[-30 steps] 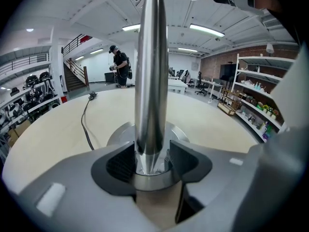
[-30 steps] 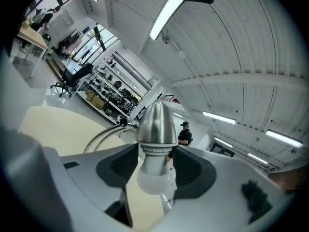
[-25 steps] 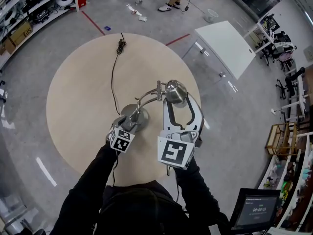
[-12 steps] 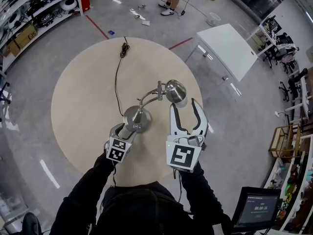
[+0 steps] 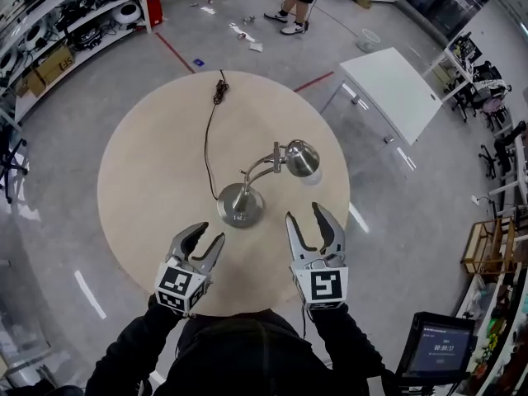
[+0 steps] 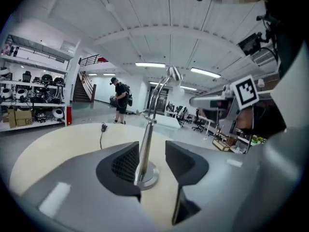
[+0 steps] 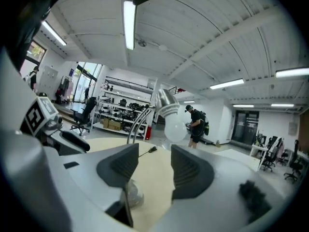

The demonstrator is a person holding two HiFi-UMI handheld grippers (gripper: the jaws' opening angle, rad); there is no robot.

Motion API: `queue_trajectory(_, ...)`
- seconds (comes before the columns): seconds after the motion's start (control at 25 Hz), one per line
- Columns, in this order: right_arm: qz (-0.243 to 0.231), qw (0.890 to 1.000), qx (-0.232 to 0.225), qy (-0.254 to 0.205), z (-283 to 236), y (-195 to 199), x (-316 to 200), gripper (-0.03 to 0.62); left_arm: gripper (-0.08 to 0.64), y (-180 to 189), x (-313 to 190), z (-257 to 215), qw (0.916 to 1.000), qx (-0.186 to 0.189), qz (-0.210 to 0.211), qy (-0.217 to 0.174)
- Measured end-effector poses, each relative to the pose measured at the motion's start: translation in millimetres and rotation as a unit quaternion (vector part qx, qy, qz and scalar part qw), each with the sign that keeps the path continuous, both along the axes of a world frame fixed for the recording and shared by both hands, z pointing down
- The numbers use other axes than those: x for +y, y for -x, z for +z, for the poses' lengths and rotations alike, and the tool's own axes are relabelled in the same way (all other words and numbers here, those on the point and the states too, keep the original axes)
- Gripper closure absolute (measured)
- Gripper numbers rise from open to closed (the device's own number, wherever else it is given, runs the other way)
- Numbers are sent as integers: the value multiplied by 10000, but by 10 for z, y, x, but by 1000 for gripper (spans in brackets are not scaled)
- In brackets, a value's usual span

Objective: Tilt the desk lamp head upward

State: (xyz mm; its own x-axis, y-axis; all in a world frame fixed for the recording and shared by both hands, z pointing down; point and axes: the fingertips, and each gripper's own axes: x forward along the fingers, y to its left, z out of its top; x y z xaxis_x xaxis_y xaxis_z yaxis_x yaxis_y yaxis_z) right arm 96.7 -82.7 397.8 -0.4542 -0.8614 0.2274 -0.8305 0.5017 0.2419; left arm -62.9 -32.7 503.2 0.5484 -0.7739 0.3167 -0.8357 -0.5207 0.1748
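Note:
A silver desk lamp stands on the round beige table. Its base is near the middle, and a curved arm leads to its head and white bulb at the right. My left gripper hovers short of the base without touching it. Its jaws have just been closing, with nothing between them. In the left gripper view the lamp stem shows beyond the gap of the left gripper. My right gripper is open and empty, short of the head. In the right gripper view the bulb hangs beyond the right gripper.
The lamp's black cord runs across the table to its far edge. A white rectangular table stands to the right, beyond the round one. A person stands on the far floor, shelves line the left, and a monitor sits at lower right.
Both grippers drew back from the lamp toward the near table edge. The left one left the base, the right one came away from around the head.

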Motion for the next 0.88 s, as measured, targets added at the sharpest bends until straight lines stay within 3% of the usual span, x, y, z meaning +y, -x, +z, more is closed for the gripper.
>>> queue_trajectory(0.08, -162, 9994, -278, 141, 25, 69, 144, 400, 412, 8, 141, -319, 9996, 112, 63, -233)
queue_trajectory(0.16, -313, 9978, -516, 275, 34, 135, 261, 492, 453, 14, 235, -594, 9990, 185, 17, -394)
queue_trajectory(0.28, -514, 9951, -744, 409, -7, 258, 375, 537, 480, -49, 312, -943, 9976, 276, -10, -635)
queue_trajectory(0.56, -652, 9879, -1244, 655, 1, 349, 566, 572, 517, -296, 403, -1224, 9955, 340, 273, -838)
queue_trajectory(0.88, -808, 9804, -1525, 952, 114, 379, 659, 588, 546, -413, 455, -1122, 9967, 449, 312, -596)
